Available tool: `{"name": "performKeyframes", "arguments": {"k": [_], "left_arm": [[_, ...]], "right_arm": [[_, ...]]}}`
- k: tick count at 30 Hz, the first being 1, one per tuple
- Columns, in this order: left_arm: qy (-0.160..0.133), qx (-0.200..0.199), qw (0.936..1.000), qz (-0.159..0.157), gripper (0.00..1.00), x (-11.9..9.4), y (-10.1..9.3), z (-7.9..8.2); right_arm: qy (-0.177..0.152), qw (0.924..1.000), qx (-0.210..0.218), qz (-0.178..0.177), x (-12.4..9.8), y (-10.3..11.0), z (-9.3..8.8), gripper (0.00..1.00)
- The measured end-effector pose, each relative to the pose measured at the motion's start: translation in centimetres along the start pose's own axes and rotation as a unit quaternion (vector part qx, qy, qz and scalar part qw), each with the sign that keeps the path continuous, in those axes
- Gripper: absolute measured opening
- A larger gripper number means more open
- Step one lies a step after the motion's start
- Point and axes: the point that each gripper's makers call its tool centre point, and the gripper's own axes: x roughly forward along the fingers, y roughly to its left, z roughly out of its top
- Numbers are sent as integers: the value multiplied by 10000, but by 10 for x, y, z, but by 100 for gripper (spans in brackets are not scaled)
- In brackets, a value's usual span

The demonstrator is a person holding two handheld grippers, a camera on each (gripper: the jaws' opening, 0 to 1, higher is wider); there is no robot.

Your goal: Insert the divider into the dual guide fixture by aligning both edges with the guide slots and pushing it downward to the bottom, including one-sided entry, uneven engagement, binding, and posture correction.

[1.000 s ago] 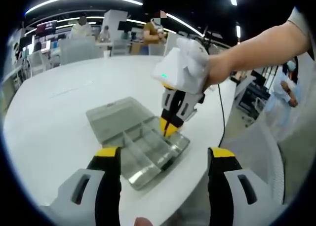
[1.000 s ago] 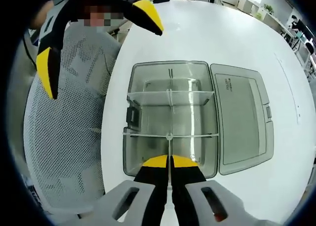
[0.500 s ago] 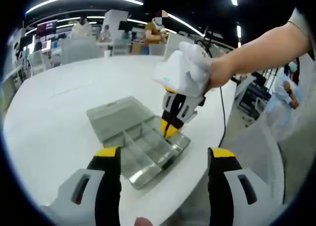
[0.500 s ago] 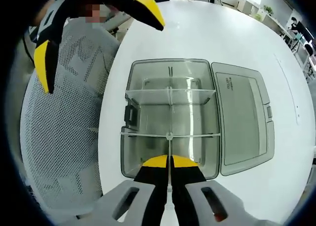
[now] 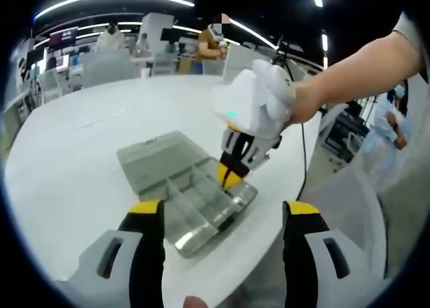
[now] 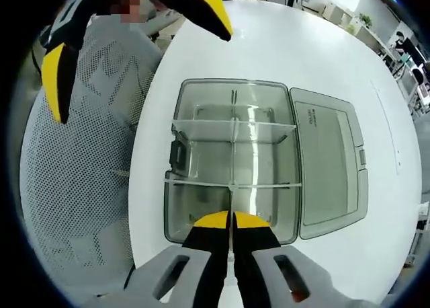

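Divider [image 6: 232, 202] pinched in right gripper [image 6: 232, 220] jaws over box [image 6: 201, 140]; left gripper [image 5: 222, 217] jaws wide, empty.

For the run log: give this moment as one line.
right gripper: shut on divider, over clear box | left gripper: open, idle | lid: open flat on table

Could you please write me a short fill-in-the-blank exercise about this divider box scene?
1. The right tool is shut on a thin clear ____ standing in the box.
2. The clear box sits on a white table with its lid lying ____.
3. The left tool hangs above the table with its jaws ____.
4. Off the table edge stands a chair with a ____ back.

Missing words: divider; open; open; mesh
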Motion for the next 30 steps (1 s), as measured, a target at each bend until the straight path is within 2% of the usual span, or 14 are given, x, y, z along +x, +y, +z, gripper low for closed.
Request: {"name": "performKeyframes", "arguments": {"k": [17,21,22,30], "left_arm": [[-2,20,10000,18,69,-2,-3,0],[5,27,10000,32,69,-3,-3,-1],[8,25,10000,35,69,-3,-3,-1],[28,49,10000,31,70,-3,-5,0]], "right_arm": [[65,9998,-189,-52,0,1,0,0],[25,9997,-208,-103,-1,1,-2,1],[11,9998,-197,-74,-1,2,-2,4],[-286,9994,87,-149,-6,2,-1,7]]}}
